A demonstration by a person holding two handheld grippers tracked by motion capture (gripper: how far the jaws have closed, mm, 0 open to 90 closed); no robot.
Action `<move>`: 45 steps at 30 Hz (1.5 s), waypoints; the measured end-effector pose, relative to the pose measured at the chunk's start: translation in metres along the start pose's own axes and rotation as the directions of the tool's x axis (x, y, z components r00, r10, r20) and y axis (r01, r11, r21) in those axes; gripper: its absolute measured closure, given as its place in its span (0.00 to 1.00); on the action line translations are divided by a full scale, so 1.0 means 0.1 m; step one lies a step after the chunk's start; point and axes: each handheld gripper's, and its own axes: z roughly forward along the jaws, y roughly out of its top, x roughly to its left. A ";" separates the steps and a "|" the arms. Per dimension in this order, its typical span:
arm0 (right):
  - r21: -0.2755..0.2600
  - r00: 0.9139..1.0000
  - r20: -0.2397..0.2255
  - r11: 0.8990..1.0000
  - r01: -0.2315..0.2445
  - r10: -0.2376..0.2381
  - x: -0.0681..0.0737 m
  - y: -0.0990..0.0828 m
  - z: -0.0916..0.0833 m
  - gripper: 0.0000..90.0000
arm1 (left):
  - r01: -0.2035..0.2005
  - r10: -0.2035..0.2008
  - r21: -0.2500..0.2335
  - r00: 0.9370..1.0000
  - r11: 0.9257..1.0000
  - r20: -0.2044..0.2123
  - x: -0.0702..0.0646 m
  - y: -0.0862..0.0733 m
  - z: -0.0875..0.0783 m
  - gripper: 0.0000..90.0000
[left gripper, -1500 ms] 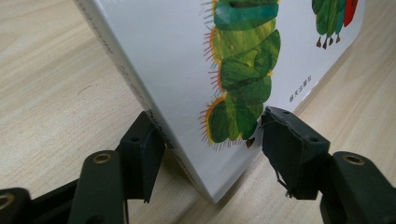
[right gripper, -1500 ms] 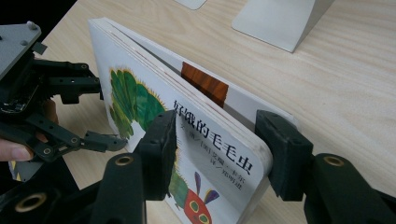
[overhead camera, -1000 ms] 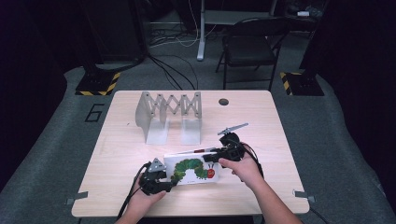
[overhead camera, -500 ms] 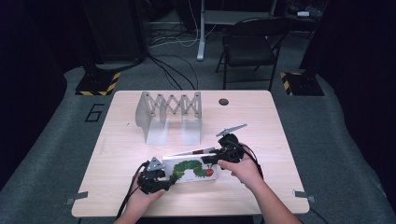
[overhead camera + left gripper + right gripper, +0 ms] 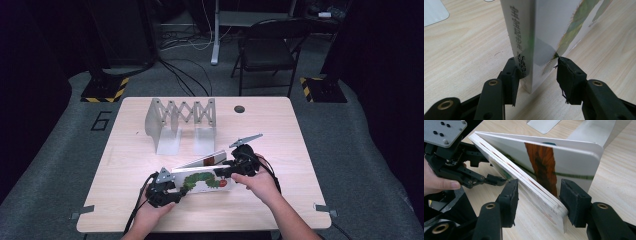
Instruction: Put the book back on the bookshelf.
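Observation:
A white picture book [image 5: 202, 179] with a green caterpillar on its cover stands tilted on its long edge near the table's front, held between both grippers. My left gripper [image 5: 172, 189] is shut on the spine corner [image 5: 524, 50], one pad on each side of it [image 5: 537, 75]. My right gripper [image 5: 227, 170] is shut on the opposite end, its pads pressing the thick page block [image 5: 536, 162] from both sides [image 5: 539, 192]. The rear cover, with its brown stripe, fans slightly away from the pages. The left gripper [image 5: 496, 180] and a thumb show beyond the book.
A grey accordion book rack [image 5: 180, 120] stands on the wooden table [image 5: 300, 150] behind the book. A small dark round hole [image 5: 239, 109] lies at the table's back. A black folding chair [image 5: 267, 45] stands beyond the far edge.
The book has tipped up from lying flatter, and its far cover has lifted away from the pages. Both hands have stayed almost where they were.

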 end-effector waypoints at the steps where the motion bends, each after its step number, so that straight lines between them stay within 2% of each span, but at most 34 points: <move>1: 0.006 1.000 -0.003 1.000 -0.004 0.004 0.01 0.00 0.00 0.55 | 0.000 0.000 0.000 1.000 1.000 -0.001 0.00 0.00 0.00 0.60; 9: -0.002 1.000 -0.001 1.000 -0.001 0.001 0.05 -0.04 0.00 0.54 | -0.026 0.026 -0.001 0.999 1.000 -0.021 -0.01 -0.01 -0.01 0.60; 11: 0.000 1.000 -0.006 1.000 0.000 0.000 0.04 -0.05 0.01 0.54 | -0.031 0.031 0.010 0.999 0.999 -0.015 0.00 -0.02 -0.01 0.60; 13: 0.001 1.000 -0.004 1.000 -0.003 0.003 0.04 -0.07 0.02 0.54 | -0.040 0.041 0.014 0.999 0.999 -0.027 -0.01 -0.03 0.00 0.60; 16: 0.005 1.000 -0.003 1.000 -0.006 0.006 0.04 -0.10 0.03 0.53 | -0.043 0.044 0.014 0.999 0.999 -0.027 -0.02 -0.04 0.01 0.60; 18: 0.002 1.000 -0.007 1.000 -0.011 0.011 0.04 -0.12 0.03 0.53 | -0.066 0.066 0.018 0.998 0.998 -0.022 -0.02 -0.04 0.00 0.60; 21: -0.011 1.000 -0.007 1.000 0.002 -0.002 0.04 -0.15 0.03 0.52 | -0.070 0.070 0.015 0.997 0.997 -0.017 -0.02 -0.05 -0.01 0.60; 27: -0.014 1.000 -0.008 1.000 0.011 -0.012 0.06 -0.19 0.03 0.51 | -0.057 0.057 -0.001 0.998 0.998 -0.013 -0.02 -0.05 -0.03 0.59; 29: -0.026 1.000 -0.001 1.000 0.015 -0.015 0.06 -0.20 0.03 0.50 | -0.038 0.038 -0.013 0.999 0.999 -0.002 -0.02 -0.05 -0.05 0.59; 33: -0.027 1.000 -0.004 1.000 0.011 -0.011 0.07 -0.20 0.03 0.49 | -0.026 0.027 -0.041 1.000 0.999 0.007 0.00 -0.03 -0.10 0.56; 41: -0.035 1.000 0.002 0.999 0.010 -0.010 0.08 -0.22 0.02 0.46 | -0.037 0.038 -0.051 0.999 0.998 0.014 0.01 0.01 -0.14 0.52; 45: -0.043 1.000 0.019 0.999 0.019 -0.018 0.07 -0.23 0.01 0.45 | -0.044 0.045 -0.053 0.999 0.998 0.016 0.02 0.02 -0.15 0.51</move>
